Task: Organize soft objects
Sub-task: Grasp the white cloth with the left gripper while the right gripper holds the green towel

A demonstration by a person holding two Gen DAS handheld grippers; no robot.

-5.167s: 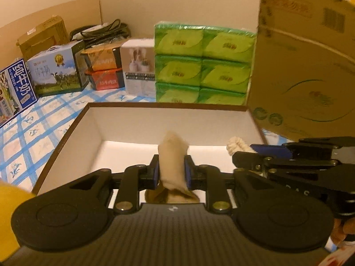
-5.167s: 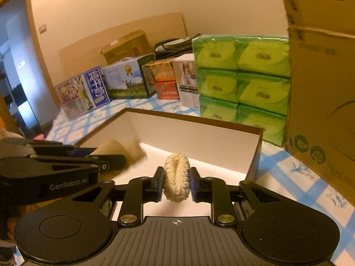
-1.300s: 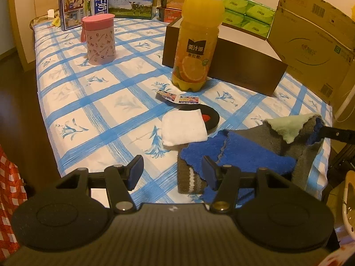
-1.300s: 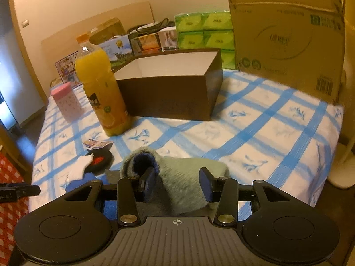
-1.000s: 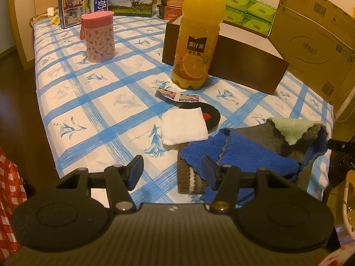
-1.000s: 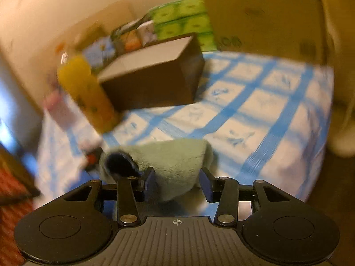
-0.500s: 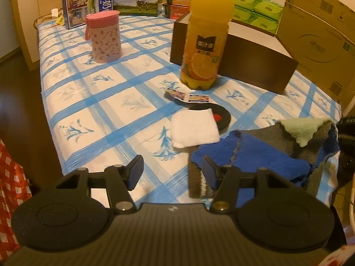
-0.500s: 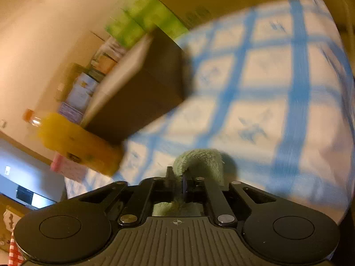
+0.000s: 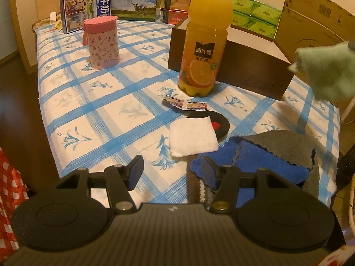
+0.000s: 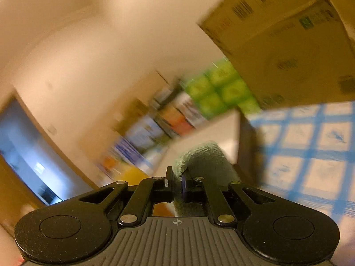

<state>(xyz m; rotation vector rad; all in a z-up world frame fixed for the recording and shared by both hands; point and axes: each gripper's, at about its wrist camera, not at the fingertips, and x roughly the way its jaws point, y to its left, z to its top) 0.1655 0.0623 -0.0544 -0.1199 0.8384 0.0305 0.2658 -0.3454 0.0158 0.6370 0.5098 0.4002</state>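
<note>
My right gripper [image 10: 176, 185] is shut on a pale green cloth [image 10: 206, 159] and holds it in the air; the cloth also hangs at the right edge of the left wrist view [image 9: 328, 71]. The right wrist view is blurred and tilted. The brown box [image 9: 248, 66] stands open behind the juice bottle. My left gripper [image 9: 170, 170] is open and empty, low over the near table edge. Just ahead of it lie a blue cloth [image 9: 255, 161] on a grey cloth [image 9: 286, 141], and a white folded cloth [image 9: 192, 137].
An orange juice bottle [image 9: 205, 37] stands mid-table, a pink cup [image 9: 102, 42] to its left. A black disc [image 9: 219, 124] and a small card [image 9: 186, 104] lie by the white cloth. Green tissue packs [image 9: 253, 15], a large cardboard box [image 9: 310, 22] and milk cartons [image 9: 86, 6] line the back.
My right gripper closed on the pale green cloth and lifted it off the grey and blue pile, swinging up toward the brown box. My left gripper stayed open and shifted slightly.
</note>
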